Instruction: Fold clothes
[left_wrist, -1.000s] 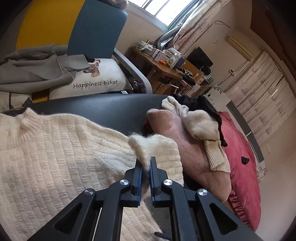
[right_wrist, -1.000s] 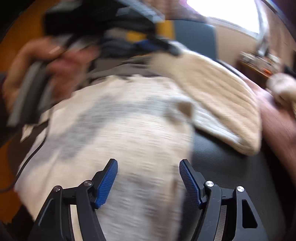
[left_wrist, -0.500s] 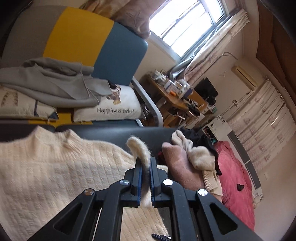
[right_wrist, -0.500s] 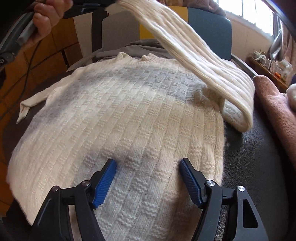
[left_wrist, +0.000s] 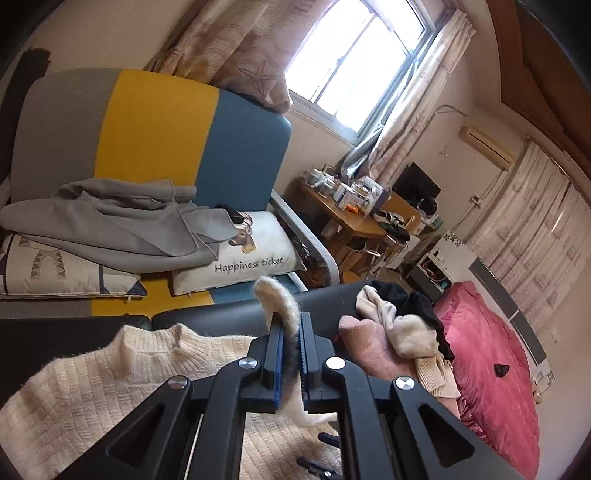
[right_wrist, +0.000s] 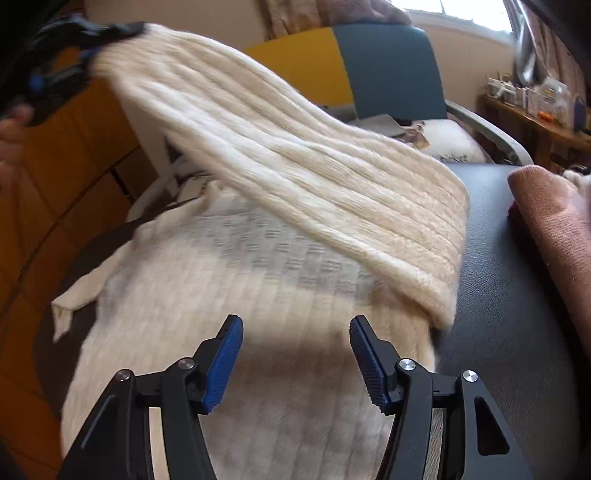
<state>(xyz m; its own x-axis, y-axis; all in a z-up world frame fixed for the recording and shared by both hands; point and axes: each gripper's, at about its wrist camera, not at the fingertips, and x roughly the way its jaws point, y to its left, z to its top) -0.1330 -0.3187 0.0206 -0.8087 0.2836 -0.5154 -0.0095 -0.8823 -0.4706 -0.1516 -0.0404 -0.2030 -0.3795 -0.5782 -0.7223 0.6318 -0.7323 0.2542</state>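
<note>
At the far left the left hand-held gripper (right_wrist: 55, 70) is clamped tight on the cuff of a sleeve (left_wrist: 284, 314), holding it high so the ribbed sleeve (right_wrist: 295, 166) stretches in a long slope across the cream sweater (right_wrist: 229, 288). The sweater lies spread flat on the dark worktop (right_wrist: 509, 295), its other sleeve trailing off the left edge. Over the hem, the right hand-held gripper (right_wrist: 295, 358) hovers with its jaws apart and closing, nothing between the pads; I cannot tell whether it touches the knit beneath. To the right a pink garment (right_wrist: 554, 221) sits near the sweater's side, with a heap of other clothes (left_wrist: 399, 325) behind it. The risk, as I judge it, is in that raised sleeve: pulled too far, it could drag the shoulder and rumple the flat body, or the fuzzy cuff could slip from so small a pinch. If the right jaws close low, they may snag and bunch the hem.
</note>
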